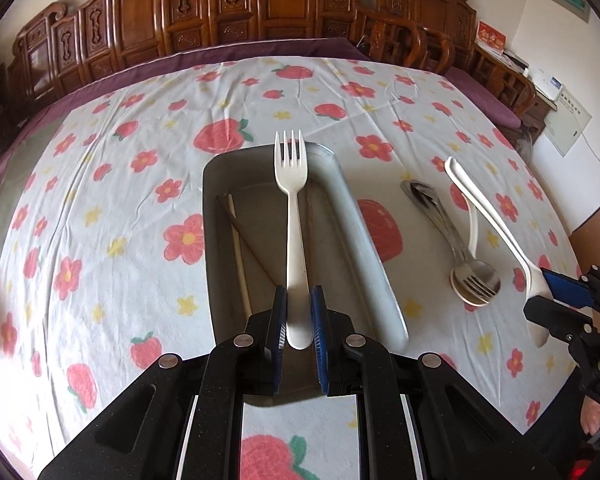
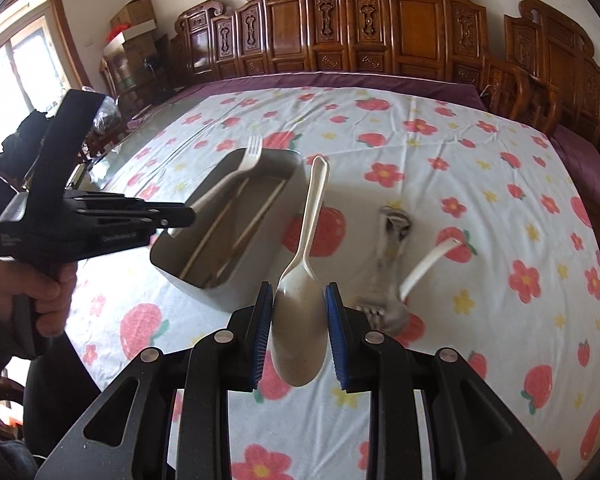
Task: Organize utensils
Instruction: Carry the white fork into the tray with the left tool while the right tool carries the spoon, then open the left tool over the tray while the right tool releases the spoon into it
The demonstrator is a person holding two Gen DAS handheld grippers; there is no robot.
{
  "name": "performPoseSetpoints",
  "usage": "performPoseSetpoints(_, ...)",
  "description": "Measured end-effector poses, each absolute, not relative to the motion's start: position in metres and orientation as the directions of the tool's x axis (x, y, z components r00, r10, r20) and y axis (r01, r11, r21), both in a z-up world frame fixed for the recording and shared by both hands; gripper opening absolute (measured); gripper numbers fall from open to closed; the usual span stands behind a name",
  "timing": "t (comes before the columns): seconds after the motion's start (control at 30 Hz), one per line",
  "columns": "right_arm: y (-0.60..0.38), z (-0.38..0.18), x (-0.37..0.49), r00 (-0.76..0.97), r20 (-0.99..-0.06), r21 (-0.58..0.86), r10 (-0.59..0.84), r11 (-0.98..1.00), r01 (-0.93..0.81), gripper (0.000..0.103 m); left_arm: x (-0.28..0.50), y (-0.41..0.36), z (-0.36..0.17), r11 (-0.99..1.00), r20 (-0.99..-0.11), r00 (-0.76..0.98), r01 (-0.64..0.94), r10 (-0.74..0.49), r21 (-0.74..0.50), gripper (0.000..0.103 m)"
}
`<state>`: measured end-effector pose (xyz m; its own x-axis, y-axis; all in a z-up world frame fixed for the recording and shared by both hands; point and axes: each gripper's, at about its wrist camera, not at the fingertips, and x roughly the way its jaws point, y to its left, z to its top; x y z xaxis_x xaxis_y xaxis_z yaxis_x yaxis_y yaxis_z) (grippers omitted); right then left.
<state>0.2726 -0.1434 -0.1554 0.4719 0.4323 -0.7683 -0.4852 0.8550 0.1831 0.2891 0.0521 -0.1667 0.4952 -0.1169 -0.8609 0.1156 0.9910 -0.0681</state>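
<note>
My left gripper [image 1: 298, 320] is shut on the handle of a white plastic fork [image 1: 294, 208], held over a grey rectangular tray [image 1: 352, 216]; tines point away. The fork [image 2: 244, 164] and tray [image 2: 188, 276] also show in the right wrist view, with the left gripper [image 2: 188, 212] at left. Chopsticks [image 1: 240, 256] lie inside the tray. My right gripper [image 2: 298, 324] is shut on the bowl of a white spoon [image 2: 300, 320], handle pointing away, above the cloth right of the tray. In the left wrist view the spoon [image 1: 488, 216] and right gripper [image 1: 548, 292] show at right.
On the flowered tablecloth [image 1: 120, 200] right of the tray lie a metal spoon and fork [image 1: 472, 276], another metal utensil [image 1: 424, 196] and a white utensil [image 1: 474, 228] across them. Carved wooden chairs [image 1: 236, 4] line the far edge.
</note>
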Motion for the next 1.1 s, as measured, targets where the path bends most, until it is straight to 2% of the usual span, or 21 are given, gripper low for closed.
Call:
performPoseSetpoints(0.07,-0.134,-0.153,0.276,0.466,-0.769,0.186,0.438,0.850,-0.494,0.029,0.289,0.056,-0.167,0.990,-0.858,0.497,0.111,-0.130,-0.085,0.014)
performPoseSetpoints(0.13,-0.125,-0.153,0.281,0.459,-0.769,0.187,0.444,0.844,-0.503,0.029,0.288,0.061,-0.166,0.990,-0.852,0.506,0.109,-0.136,-0.093,0.023)
performPoseSetpoints(0.17,-0.121,-0.152,0.283,0.457,-0.769,0.188,0.446,0.842,-0.506,0.029,0.285,0.064,-0.165,0.989,-0.847,0.513,0.107,-0.140,-0.098,0.024)
performPoseSetpoints(0.53,-0.045,-0.166,0.322,0.411,-0.764,0.233,0.497,0.807,-0.543,0.030,0.265,0.110,-0.149,0.992,-0.822,0.556,0.075,-0.124,-0.099,0.024)
performPoseSetpoints(0.57,-0.040,-0.168,0.324,0.404,-0.765,0.238,0.502,0.803,-0.547,0.038,0.263,0.115,-0.150,0.993,-0.823,0.555,0.070,-0.121,-0.099,0.024)
performPoseSetpoints(0.63,-0.036,-0.170,0.323,0.397,-0.763,0.242,0.510,0.795,-0.557,0.042,0.261,0.121,-0.151,0.993,-0.825,0.553,0.062,-0.116,-0.099,0.024)
performPoseSetpoints(0.8,-0.052,-0.163,0.314,0.418,-0.757,0.215,0.502,0.796,-0.566,0.042,0.255,0.127,-0.151,0.993,-0.825,0.553,0.061,-0.117,-0.100,0.024)
performPoseSetpoints(1.1,-0.129,-0.159,0.297,0.489,-0.775,0.146,0.400,0.866,-0.479,0.042,0.246,0.107,-0.140,0.989,-0.809,0.570,0.104,-0.144,-0.103,0.024)
